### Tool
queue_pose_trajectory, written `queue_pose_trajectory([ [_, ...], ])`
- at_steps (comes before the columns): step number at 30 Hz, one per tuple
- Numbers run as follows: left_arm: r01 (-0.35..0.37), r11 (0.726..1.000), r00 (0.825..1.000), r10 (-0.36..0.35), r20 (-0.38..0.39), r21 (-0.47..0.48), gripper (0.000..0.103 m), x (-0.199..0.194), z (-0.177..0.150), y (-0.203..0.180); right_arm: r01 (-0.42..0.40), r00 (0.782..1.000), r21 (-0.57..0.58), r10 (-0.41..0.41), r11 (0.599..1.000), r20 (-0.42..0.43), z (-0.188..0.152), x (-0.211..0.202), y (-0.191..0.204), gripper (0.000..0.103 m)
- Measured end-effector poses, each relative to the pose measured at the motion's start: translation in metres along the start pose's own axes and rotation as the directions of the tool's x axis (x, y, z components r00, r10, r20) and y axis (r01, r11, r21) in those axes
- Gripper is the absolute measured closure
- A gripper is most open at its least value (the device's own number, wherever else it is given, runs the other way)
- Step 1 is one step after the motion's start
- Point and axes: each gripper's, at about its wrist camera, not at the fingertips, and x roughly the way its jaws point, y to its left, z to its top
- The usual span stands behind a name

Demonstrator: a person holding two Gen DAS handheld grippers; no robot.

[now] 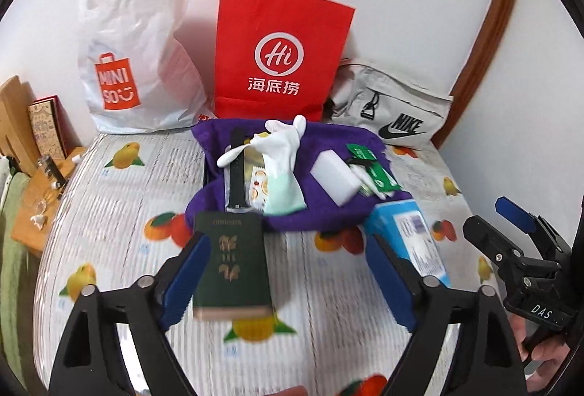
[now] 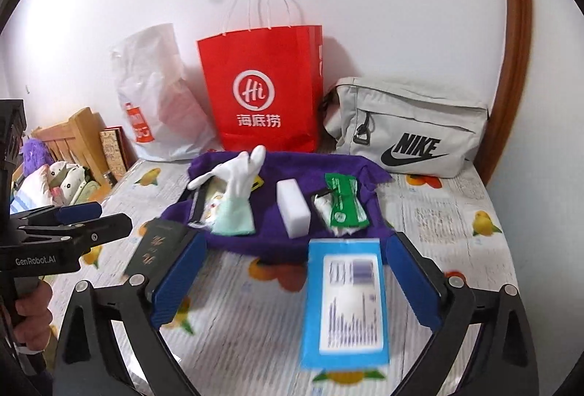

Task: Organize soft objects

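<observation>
On the fruit-print tablecloth, motion blur smears the dark green booklet and the blue packet, so their print is unreadable. Left gripper and right gripper both stand wide apart, holding nothing. Farther back, a crumpled purple cloth carries a limp white glove, a blocky white sponge and a green wipes pack.
</observation>
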Motion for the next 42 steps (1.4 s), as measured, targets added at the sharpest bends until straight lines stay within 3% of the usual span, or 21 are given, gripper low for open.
queue_pose_trajectory([
  [9, -0.062, 0.998, 0.996, 0.06, 0.06, 0.024, 0.01, -0.066, -0.05, -0.014, 0.026, 0.999, 0.033, -0.027, 0.999, 0.042, -0.037, -0.073, 0.021, 0.001],
  [18, -0.084, 0.996, 0.992, 0.082, 0.096, 0.02, 0.01, -0.1, -0.081, -0.024, 0.081, 0.995, 0.014, -0.081, 0.997, 0.059, -0.067, -0.118, 0.031, 0.0],
  [22, -0.114, 0.993, 0.989, 0.111, 0.097, 0.024, 0.01, -0.106, -0.086, -0.029, 0.082, 0.994, 0.017, -0.083, 0.996, 0.075, -0.073, -0.128, 0.033, 0.0],
  [42, -0.095, 0.995, 0.99, 0.092, 0.109, 0.024, 0.01, -0.119, -0.096, -0.03, 0.087, 0.993, 0.036, -0.09, 0.996, 0.083, -0.085, -0.145, 0.034, 0.0],
])
